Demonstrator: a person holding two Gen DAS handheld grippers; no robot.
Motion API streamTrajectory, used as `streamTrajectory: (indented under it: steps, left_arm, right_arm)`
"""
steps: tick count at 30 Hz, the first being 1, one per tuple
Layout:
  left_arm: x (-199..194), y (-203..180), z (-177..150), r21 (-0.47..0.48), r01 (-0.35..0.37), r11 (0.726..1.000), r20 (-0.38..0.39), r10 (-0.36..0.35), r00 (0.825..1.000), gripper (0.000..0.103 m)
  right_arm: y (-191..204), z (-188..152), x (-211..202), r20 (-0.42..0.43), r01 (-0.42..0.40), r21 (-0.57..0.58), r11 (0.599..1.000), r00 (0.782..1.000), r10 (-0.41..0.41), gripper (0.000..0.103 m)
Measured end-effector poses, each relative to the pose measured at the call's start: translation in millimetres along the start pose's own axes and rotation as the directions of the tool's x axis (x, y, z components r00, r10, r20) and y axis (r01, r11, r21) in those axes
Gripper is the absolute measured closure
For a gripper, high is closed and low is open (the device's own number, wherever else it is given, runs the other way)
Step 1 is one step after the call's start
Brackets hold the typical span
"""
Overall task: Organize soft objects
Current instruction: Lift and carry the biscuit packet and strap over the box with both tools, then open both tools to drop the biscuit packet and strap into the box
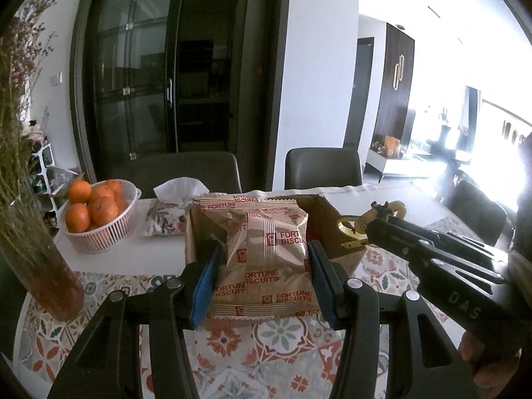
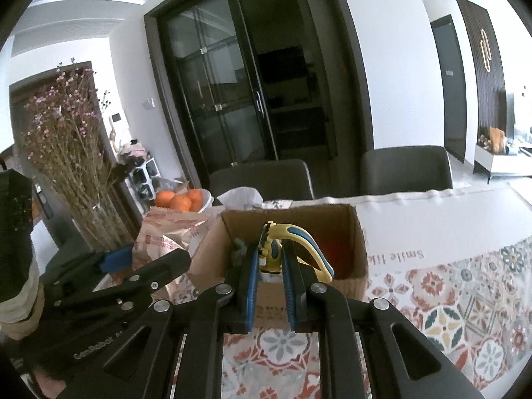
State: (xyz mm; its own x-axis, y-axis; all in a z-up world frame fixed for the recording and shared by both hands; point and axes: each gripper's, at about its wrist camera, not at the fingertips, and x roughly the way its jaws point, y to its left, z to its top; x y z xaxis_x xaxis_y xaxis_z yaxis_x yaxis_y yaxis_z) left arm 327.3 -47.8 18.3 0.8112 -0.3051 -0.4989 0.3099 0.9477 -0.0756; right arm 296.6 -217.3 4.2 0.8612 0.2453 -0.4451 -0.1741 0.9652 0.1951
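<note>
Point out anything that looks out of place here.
The right gripper is shut on a hard yellow-and-blue tool over the cardboard box, odd for a soft-object sort. The left gripper holds soft biscuit packets.

You look at a white wall (image 1: 319, 76) with a big dark cabinet (image 1: 159, 76) set in it. The cabinet has glass doors (image 2: 212, 99). Two dark chairs (image 1: 324, 168) stand at the far side of the table (image 1: 139, 256). The table has a cloth (image 2: 459, 302) with bright flower tiles on it. Far to your right, strong light pours in from a window (image 1: 498, 93), so that part looks washed out. A dark slatted panel (image 1: 397, 86) with a gold shape stands by a dark doorway (image 2: 452, 86). Below it sits a low white shelf (image 2: 498, 163).
</note>
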Motion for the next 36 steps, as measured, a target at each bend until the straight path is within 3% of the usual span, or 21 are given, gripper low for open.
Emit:
streamTrajectory:
  steps: [9, 22, 26, 31, 34, 36]
  left_arm:
    - [36.5, 7.5, 14.3, 0.009, -0.018, 1.000, -0.026, 0.018, 1.000, 0.051]
    - [105.9, 15.0, 17.4, 0.001, 0.017, 1.000, -0.150, -0.016, 0.989, 0.051]
    - [115.8, 18.3, 16.5, -0.023, 0.015, 1.000, -0.173, -0.019, 0.985, 0.043]
    - [113.9, 23.5, 13.6, -0.026, -0.047, 0.999, -0.166, 0.042, 0.985, 0.041]
    - [107.9, 26.4, 12.6, -0.024, -0.077, 0.997, -0.164, 0.072, 0.984, 0.039]
    - [101.7, 28.5, 12.3, -0.028, -0.087, 0.996, -0.161, 0.081, 0.984, 0.039]
  right_arm:
    - [-10.3, 16.2, 35.1, -0.023, -0.011, 0.000, 1.000, 1.000, 0.011, 0.087]
    - [-36.5, 14.2, 97.8, -0.131, -0.033, 0.066, 0.997, 0.990, 0.041, 0.087]
    - [-44.7, 12.0, 113.0, -0.167, -0.036, 0.094, 0.995, 0.985, 0.051, 0.087]
    - [-46.7, 9.1, 121.8, -0.193, -0.021, 0.101, 0.995, 0.980, 0.040, 0.083]
    - [-44.6, 8.3, 124.6, -0.224, -0.020, 0.103, 0.994, 0.974, 0.042, 0.066]
    - [-41.6, 7.4, 123.3, -0.234, -0.014, 0.099, 0.995, 0.972, 0.037, 0.065]
